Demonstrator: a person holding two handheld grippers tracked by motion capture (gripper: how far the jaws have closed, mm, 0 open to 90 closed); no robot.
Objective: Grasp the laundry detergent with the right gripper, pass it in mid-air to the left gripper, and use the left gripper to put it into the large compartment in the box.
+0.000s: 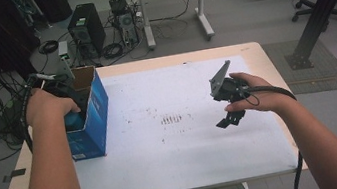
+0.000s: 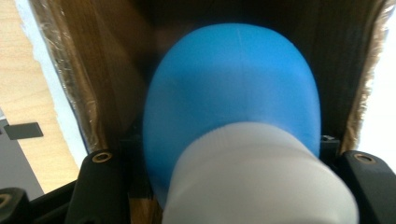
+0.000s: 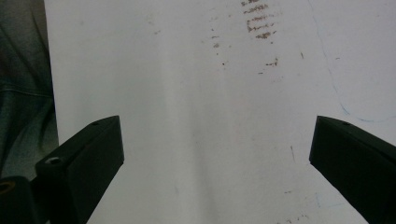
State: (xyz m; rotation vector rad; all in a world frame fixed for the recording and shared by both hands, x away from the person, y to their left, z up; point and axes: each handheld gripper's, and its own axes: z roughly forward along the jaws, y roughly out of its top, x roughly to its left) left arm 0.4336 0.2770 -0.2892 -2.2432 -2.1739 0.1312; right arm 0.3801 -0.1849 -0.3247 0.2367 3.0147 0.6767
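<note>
Inside the blue box (image 1: 93, 117) on the white table (image 1: 187, 162), the left gripper (image 2: 224, 177) clamps a blue bottle (image 2: 233, 88); the right gripper (image 1: 229, 115) gapes empty

my left gripper (image 2: 224, 186) clamps a smooth, matt blue plastic bottle (image 2: 233, 93) with a ribbed white plastic cap (image 2: 261, 182). box (image 1: 89, 114): glossy blue print outside, raw brown cardboard inside. table (image 1: 183, 138): matt white sheet, rust-brown specks at 12 o'clock, pale wood edge.

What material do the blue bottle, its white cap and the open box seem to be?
Blue bottle: likely plastic, smooth with a soft matte sheen. White cap: probably plastic, faintly ribbed at its edge. Box: cardboard, with a brown fibrous inside and a glossy blue printed outside.
</note>
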